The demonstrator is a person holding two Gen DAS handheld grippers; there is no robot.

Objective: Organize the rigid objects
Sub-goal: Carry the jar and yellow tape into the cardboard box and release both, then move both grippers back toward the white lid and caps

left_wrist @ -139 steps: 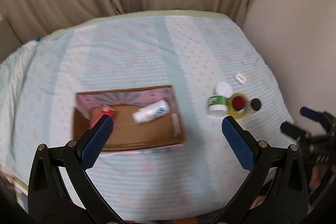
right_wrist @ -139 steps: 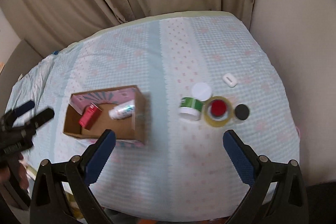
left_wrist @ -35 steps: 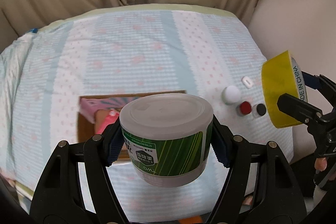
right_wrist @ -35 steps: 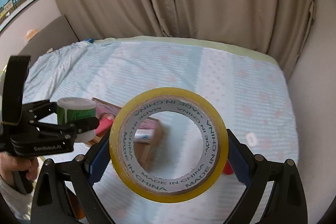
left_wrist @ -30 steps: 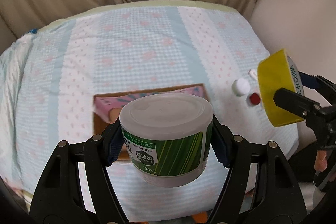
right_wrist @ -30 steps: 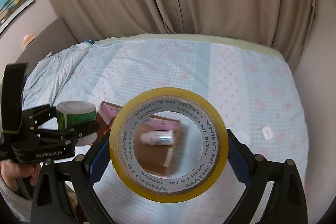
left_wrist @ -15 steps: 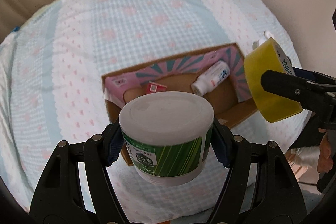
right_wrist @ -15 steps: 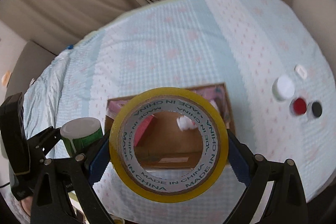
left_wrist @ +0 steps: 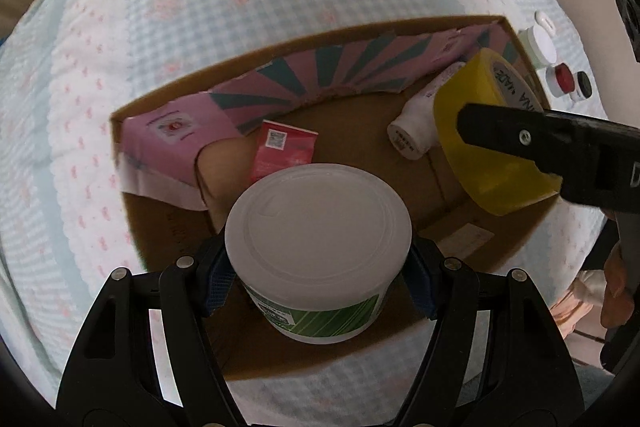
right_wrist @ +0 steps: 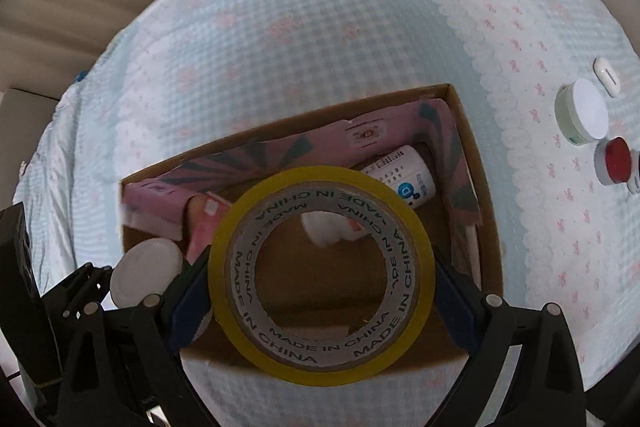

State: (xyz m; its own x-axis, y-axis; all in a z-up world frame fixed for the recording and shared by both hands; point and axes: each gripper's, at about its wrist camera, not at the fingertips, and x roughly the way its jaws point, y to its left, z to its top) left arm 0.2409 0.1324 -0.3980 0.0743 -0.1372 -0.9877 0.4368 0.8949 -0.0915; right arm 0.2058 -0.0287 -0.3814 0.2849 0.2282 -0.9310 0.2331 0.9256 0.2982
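Observation:
My left gripper [left_wrist: 318, 269] is shut on a green-and-white tub with a white lid [left_wrist: 318, 227], held over the near left part of an open cardboard box [left_wrist: 168, 99]. My right gripper [right_wrist: 322, 279] is shut on a yellow tape roll [right_wrist: 320, 355], held upright over the box's right part; it also shows in the left wrist view [left_wrist: 480, 147]. In the box lie a red packet [left_wrist: 286, 149] and a white bottle [left_wrist: 416, 125]. The tub shows at the lower left of the right wrist view [right_wrist: 146, 271].
The box [right_wrist: 468, 147] has pink patterned flaps and sits on a light blue checked bedspread [right_wrist: 320, 27]. Right of it lie a white-lidded jar [right_wrist: 584, 111], a red-capped jar [right_wrist: 614, 161], a black-capped one [left_wrist: 584, 81] and a small white case [right_wrist: 606, 75]. Curtains hang behind.
Both grippers have come down and closer over the box, which now fills much of each view. The tub and the tape roll remain held.

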